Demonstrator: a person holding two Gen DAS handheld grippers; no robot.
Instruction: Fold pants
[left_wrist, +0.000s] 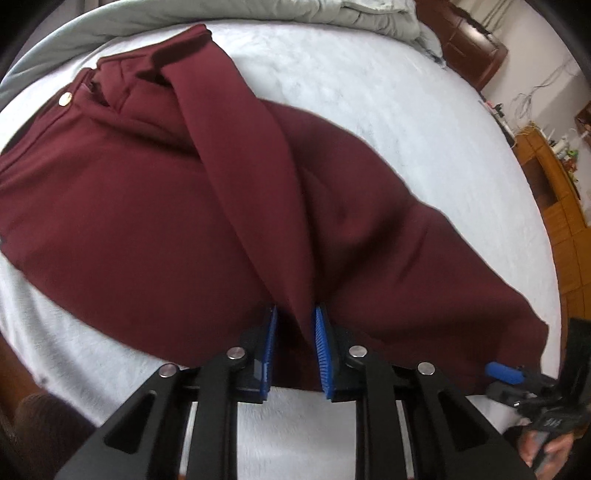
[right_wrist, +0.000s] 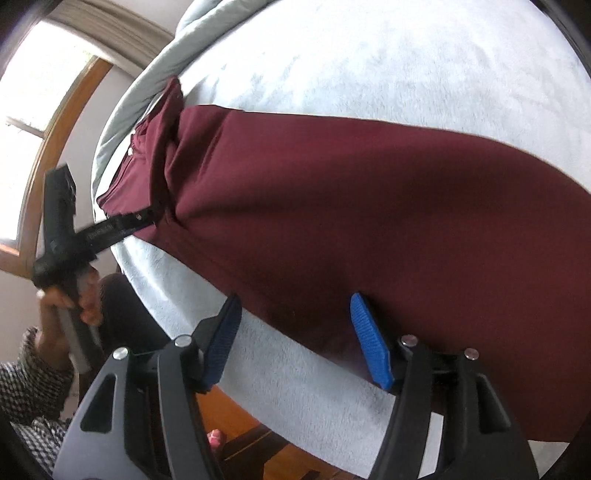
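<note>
Maroon pants (left_wrist: 129, 221) lie spread on a pale fleecy bed cover (left_wrist: 369, 92), with the waistband and its gold button (left_wrist: 65, 99) at the far left. My left gripper (left_wrist: 295, 312) is shut on a raised fold of the fabric near the crotch, blue pads pressing either side. In the right wrist view the pants (right_wrist: 369, 203) run across the bed. My right gripper (right_wrist: 294, 299) stands open over the near edge of a leg, its pads apart from the cloth. The left gripper (right_wrist: 62, 229) shows at the left, and the right gripper (left_wrist: 517, 376) at the lower right.
A bunched grey duvet (left_wrist: 258, 14) lies along the far side of the bed. Wooden furniture (left_wrist: 554, 184) stands to the right. A window (right_wrist: 37, 92) is at the left, and the bed's edge drops to a wooden floor (right_wrist: 258, 435). A checked sleeve (right_wrist: 22, 369) shows.
</note>
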